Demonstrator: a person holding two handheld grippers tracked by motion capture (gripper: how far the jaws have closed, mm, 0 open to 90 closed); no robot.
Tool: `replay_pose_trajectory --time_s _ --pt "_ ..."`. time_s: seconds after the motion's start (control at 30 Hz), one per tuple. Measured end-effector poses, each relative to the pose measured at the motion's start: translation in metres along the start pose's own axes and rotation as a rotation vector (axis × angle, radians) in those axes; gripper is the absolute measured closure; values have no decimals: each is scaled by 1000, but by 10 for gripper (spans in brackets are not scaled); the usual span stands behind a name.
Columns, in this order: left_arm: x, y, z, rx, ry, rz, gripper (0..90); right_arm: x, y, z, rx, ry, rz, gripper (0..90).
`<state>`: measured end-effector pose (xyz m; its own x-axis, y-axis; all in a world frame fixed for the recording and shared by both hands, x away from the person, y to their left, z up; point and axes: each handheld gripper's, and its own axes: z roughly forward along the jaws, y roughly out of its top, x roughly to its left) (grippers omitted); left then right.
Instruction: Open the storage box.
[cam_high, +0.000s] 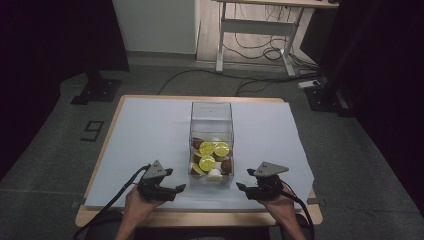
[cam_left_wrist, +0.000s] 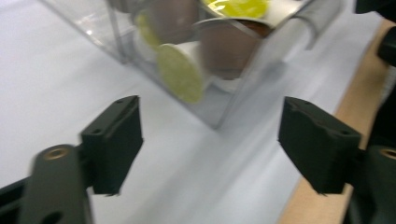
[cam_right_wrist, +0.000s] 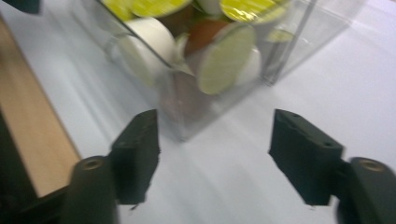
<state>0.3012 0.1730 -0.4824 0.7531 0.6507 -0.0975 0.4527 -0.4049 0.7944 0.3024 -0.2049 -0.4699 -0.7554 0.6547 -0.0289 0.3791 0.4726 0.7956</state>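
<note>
Care matters most here: the clear box (cam_high: 211, 145) of coffee capsules (cam_high: 214, 156) is smooth-walled and tall, so by my judgement the two tongs should come in level from opposite sides, meet the walls low near the front corners at the same moment, and press evenly, or the box may twist or tip and the capsules shift. The left gripper (cam_high: 176, 181) rests on the pale sheet (cam_high: 150, 135) with its jaws standing apart and nothing between them; in the left gripper view its jaws frame the box's near corner (cam_left_wrist: 212, 122), which lies ahead and clear of the pads. The right gripper (cam_high: 243, 179) mirrors it on the other side, jaws likewise apart and empty, with the opposite near corner (cam_right_wrist: 180, 133) just ahead in the right gripper view. The box stands upright at the middle of the table (cam_high: 200, 218), between the two tongs, near each but touching neither, its yellow-lidded, brown and white capsules heaped in the lower part.
</note>
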Motion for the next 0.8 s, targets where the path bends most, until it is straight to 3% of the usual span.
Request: replay_pose_trajectory --time_s 0.17,0.33,0.47,0.63,0.8 --pt "13 -2 3 13 57 -12 117 -13 -3 5 36 -39 28 175" --pt "26 -7 10 43 115 -19 0 -28 -10 16 100 -83 71 119" --pt "35 -12 16 66 134 -37 0 -36 -17 25 113 -119 98 17" --pt "40 -19 24 122 187 -23 0 -41 -25 33 134 -149 102 0" --pt "47 -24 28 145 194 -44 0 -46 -33 41 154 -159 113 0"
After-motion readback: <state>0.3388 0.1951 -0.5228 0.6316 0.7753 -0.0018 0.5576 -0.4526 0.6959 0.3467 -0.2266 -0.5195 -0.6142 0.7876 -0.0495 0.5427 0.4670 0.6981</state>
